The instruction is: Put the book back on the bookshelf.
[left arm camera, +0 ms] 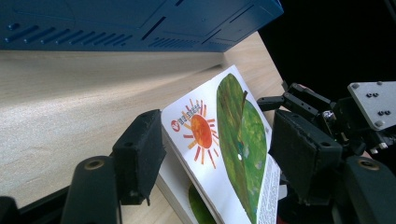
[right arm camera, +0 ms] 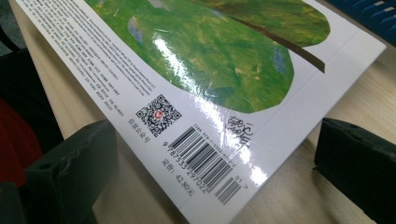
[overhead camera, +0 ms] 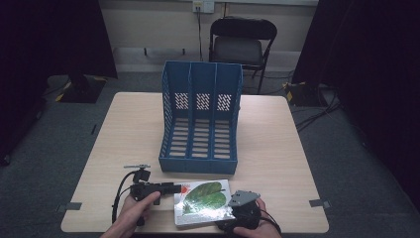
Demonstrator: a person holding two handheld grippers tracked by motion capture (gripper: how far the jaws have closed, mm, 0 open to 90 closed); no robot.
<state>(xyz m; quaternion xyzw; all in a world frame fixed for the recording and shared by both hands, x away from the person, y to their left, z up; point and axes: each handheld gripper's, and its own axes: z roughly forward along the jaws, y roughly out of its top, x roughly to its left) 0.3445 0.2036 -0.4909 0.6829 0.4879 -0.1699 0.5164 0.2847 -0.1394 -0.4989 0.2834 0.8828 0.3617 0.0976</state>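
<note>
Blue file rack (overhead camera: 200,119) sitting just beyond book (overhead camera: 203,201) (chair (overhead camera: 241,42) behind table (overhead camera: 277,148)). Left gripper (left arm camera: 219,154) straddling book's left end, right gripper (right arm camera: 219,172) its corner, both jaws open, not pressing.

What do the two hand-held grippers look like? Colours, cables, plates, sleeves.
Both are black. The left hand-held gripper has a black cable looping from its rear and a small grey T-shaped piece on top. The right hand-held gripper carries a grey three-cornered plate with screw holes. Jaw pads are blocky matt black. No sleeves in sight.

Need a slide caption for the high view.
Two handheld grippers, left gripper and right gripper, flank a leaf-cover book before a blue file rack.
</note>
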